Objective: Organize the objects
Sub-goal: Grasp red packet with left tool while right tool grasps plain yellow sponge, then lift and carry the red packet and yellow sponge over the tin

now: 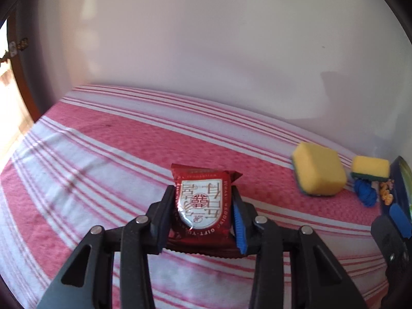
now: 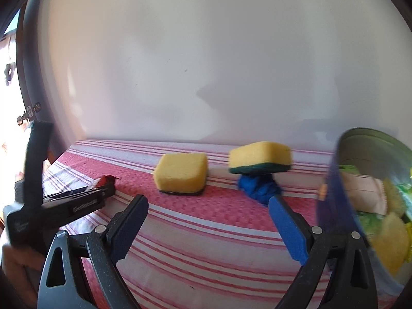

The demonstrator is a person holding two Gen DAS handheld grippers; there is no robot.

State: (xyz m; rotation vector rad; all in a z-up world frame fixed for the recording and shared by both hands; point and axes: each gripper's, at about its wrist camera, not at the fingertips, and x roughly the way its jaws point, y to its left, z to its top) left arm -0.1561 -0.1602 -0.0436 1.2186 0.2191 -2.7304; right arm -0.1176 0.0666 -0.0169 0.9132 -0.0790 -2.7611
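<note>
My left gripper [image 1: 202,193] is shut on a red snack packet [image 1: 202,203] with a white label, held just above the striped cloth. It also shows from the side in the right wrist view [image 2: 103,184], at far left. My right gripper [image 2: 208,200] is open and empty, low over the cloth. Ahead of it lie a yellow sponge [image 2: 181,175] and a second yellow sponge with a green base [image 2: 260,157], which rests on a blue cloth bundle [image 2: 257,188]. Both sponges show at right in the left wrist view [image 1: 319,172] [image 1: 370,168].
A blue round tin [image 2: 332,188] tilted on its side at far right holds packets and yellow items. The pink and white striped cloth [image 1: 103,154] covers the surface, against a white wall [image 2: 206,64]. A window frame [image 1: 20,85] stands at far left.
</note>
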